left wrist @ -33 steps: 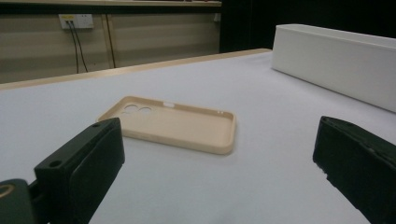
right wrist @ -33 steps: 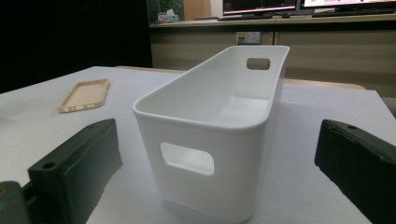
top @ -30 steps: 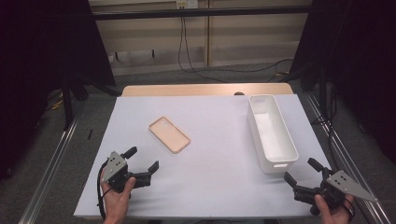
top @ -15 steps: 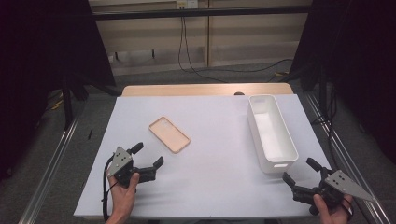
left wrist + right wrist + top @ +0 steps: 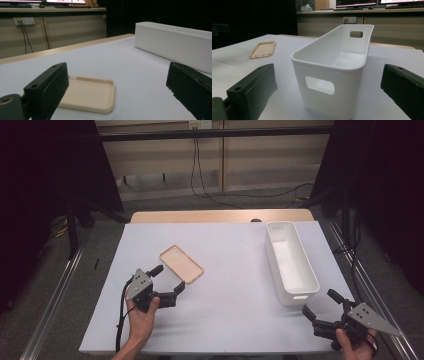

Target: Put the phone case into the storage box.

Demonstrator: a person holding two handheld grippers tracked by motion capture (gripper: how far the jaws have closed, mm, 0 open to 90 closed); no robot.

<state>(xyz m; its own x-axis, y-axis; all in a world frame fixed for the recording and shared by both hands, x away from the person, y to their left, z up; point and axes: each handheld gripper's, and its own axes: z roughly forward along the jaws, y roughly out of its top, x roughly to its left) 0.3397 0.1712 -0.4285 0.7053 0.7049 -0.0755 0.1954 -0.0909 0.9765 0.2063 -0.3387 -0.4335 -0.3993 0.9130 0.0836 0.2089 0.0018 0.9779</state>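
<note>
A beige phone case [image 5: 181,264] lies flat, hollow side up, on the white table [image 5: 230,270], left of centre. My left gripper [image 5: 168,278] is open just in front of the case's near end, with nothing between its jaws; in the left gripper view the phone case [image 5: 87,93] lies close ahead between them. A long white bin [image 5: 290,261] with handle slots stands empty at the right. My right gripper [image 5: 321,304] is open near the table's front right corner, just short of the bin [image 5: 332,72].
A wooden strip [image 5: 220,216] borders the table's far edge. Metal rails [image 5: 55,295] run along both sides of the table, with dark floor and hanging cables beyond. Open table surface lies between the case and the bin.
My left gripper has moved forward and to the right, up to the phone case's near end. The right gripper has hardly moved.
</note>
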